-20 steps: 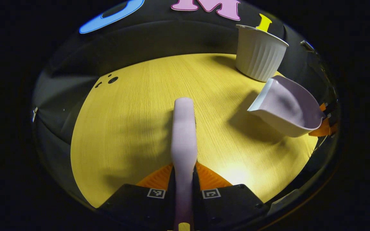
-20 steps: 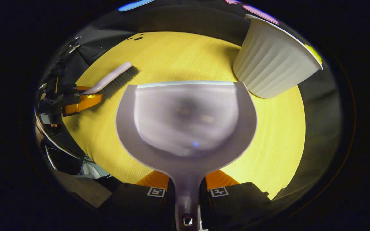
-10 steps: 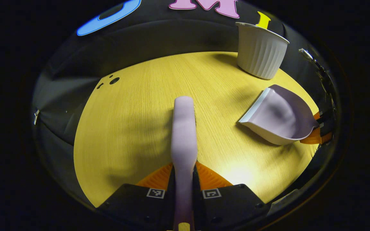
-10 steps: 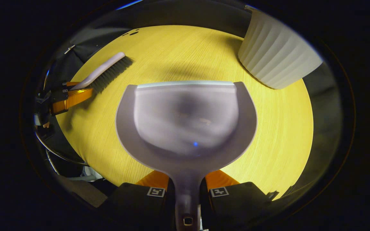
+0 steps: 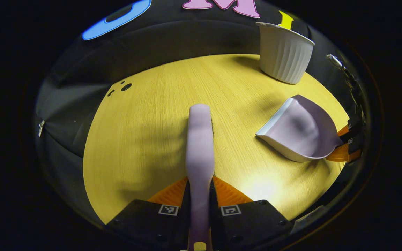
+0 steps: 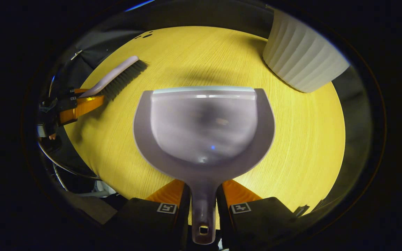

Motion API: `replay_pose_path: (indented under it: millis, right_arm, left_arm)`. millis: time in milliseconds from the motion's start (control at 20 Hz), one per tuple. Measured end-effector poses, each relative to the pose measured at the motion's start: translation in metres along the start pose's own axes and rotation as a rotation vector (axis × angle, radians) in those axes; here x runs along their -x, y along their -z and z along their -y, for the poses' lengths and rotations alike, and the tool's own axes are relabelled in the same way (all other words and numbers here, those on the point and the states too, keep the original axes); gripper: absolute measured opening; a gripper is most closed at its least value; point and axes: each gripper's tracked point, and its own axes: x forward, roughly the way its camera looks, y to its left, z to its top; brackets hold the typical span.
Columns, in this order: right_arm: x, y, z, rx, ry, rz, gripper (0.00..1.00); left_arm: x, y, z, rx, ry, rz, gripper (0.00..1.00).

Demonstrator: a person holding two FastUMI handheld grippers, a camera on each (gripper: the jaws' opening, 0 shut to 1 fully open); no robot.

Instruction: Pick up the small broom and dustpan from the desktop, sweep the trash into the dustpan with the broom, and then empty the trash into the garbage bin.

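Note:
My left gripper (image 5: 200, 181) is shut on the handle of the small lilac broom (image 5: 199, 139), which points straight ahead just above the yellow desktop (image 5: 145, 132). The right gripper view has the broom (image 6: 119, 76) at the left, bristles down, with the left gripper (image 6: 79, 104) behind it. The lilac dustpan (image 6: 204, 129) looks empty and rests flat on the desktop. Its handle lies between the fingers of my right gripper (image 6: 203, 184), which stand slightly apart with thin dark gaps beside the handle. The left gripper view has the dustpan (image 5: 298, 129) at the right, near the right gripper (image 5: 344, 146).
A white ribbed garbage bin (image 5: 284, 52) stands at the far right of the desktop, just beyond the dustpan, and looms at the upper right of the right gripper view (image 6: 304, 59). Small dark holes (image 5: 126, 86) mark the desktop's far left. Black cloth surrounds the desktop.
The dustpan came down from beside the bin onto the desktop. My right gripper's fingers have spread a little and the handle has slid forward between them. The broom stays nearly still.

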Motion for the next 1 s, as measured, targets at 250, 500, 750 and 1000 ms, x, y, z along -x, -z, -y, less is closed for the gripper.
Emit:
replay_pose_path:
  millis: [250, 500, 750, 1000]
  right_arm:
    - [0.035, -0.005, -0.002, 0.001, -0.011, 0.047, 0.41]
    - [0.08, -0.028, -0.009, -0.008, -0.026, 0.187, 0.42]
    - [0.13, -0.076, -0.011, 0.01, -0.01, 0.429, 0.42]
    - [0.181, -0.122, -0.015, -0.014, -0.023, 0.655, 0.42]
  left_arm:
    - [0.02, -0.001, -0.001, -0.011, -0.002, 0.014, 0.31]
    - [0.055, -0.027, -0.007, -0.007, -0.019, 0.092, 0.33]
    - [0.09, -0.051, -0.011, 0.026, -0.026, 0.211, 0.31]
    - [0.131, -0.081, -0.011, 0.057, -0.054, 0.374, 0.36]
